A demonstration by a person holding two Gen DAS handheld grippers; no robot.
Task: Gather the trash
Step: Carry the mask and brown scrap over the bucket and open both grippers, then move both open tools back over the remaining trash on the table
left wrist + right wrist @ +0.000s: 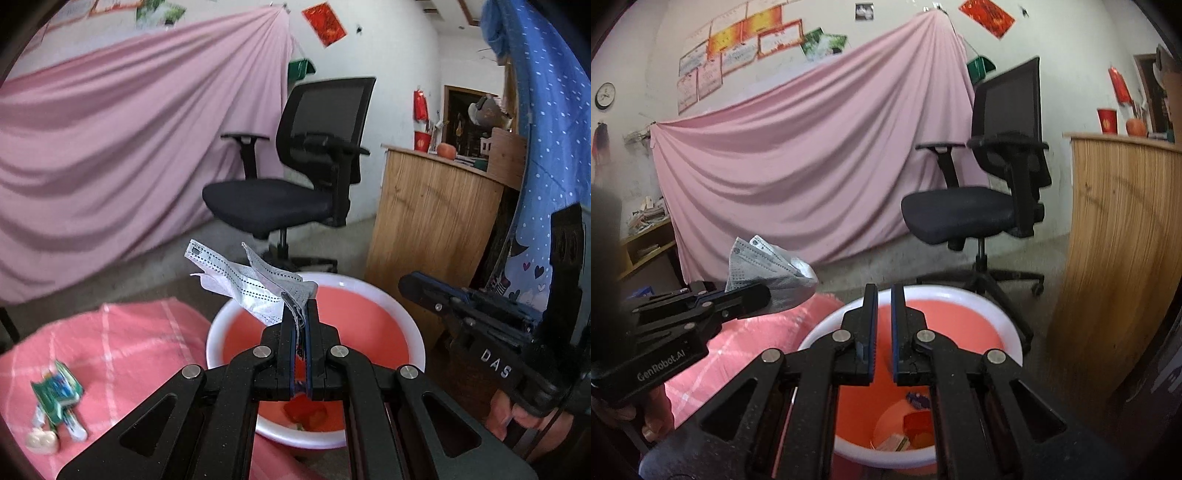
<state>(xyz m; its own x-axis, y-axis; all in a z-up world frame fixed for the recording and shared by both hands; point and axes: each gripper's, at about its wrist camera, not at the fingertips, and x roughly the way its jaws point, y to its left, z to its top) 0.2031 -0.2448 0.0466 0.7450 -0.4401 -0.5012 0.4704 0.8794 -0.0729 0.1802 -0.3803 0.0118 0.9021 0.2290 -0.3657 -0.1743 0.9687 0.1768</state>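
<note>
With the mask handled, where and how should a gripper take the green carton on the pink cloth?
Judging from the left wrist view, the crumpled green carton lies flattened and tilted on the pink checked cloth, apart from the bin. Probably come from above and pinch across its raised upper edge. The left gripper is shut on the face mask.

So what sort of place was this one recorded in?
Probably a small office or reception room in a modest building: a black office chair on a bare floor, a curved wooden counter, and framed certificates plus a wall clock on the white wall.
</note>
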